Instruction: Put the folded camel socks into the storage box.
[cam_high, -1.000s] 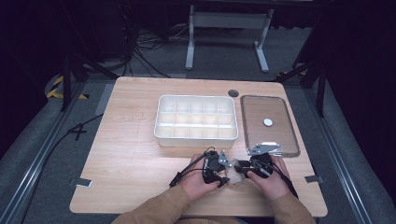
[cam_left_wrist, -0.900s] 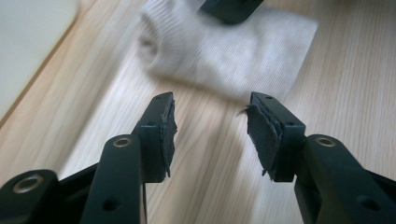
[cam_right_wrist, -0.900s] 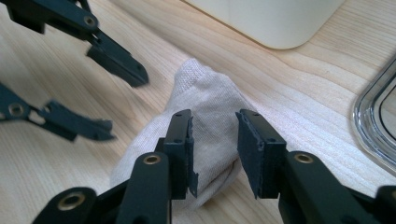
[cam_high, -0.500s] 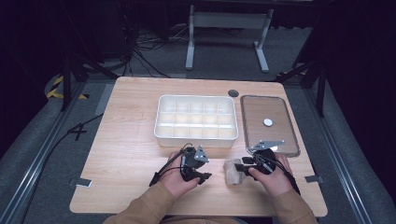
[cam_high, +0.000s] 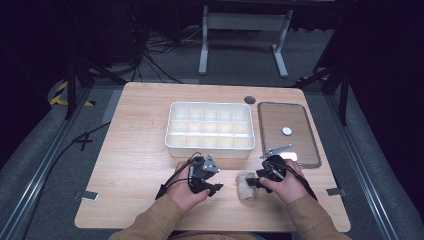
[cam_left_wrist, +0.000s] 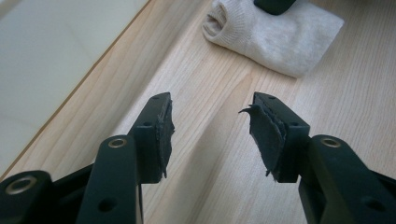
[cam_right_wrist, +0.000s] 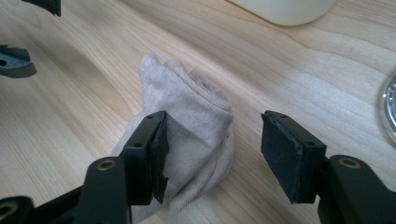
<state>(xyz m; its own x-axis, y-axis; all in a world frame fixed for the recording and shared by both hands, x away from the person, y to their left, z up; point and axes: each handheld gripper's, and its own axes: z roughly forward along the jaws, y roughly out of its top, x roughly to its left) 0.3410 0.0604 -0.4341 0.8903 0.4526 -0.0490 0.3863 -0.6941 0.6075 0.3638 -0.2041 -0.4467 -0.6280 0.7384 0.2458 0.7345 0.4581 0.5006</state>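
Lying on the surface (cam_high: 130, 150) between both hands, the folded sock (cam_high: 245, 185) runs near-to-far; the right claw (cam_right_wrist: 210, 154), jaws just spread off it, sits nearest; the left claw (cam_left_wrist: 212, 135) gapes empty.

We cannot tell what the small white disc (cam_high: 287, 131) on the tray (cam_high: 305, 152) is; the right gripper (cam_right_wrist: 212, 154) hides part of the sock (cam_right_wrist: 196, 121).
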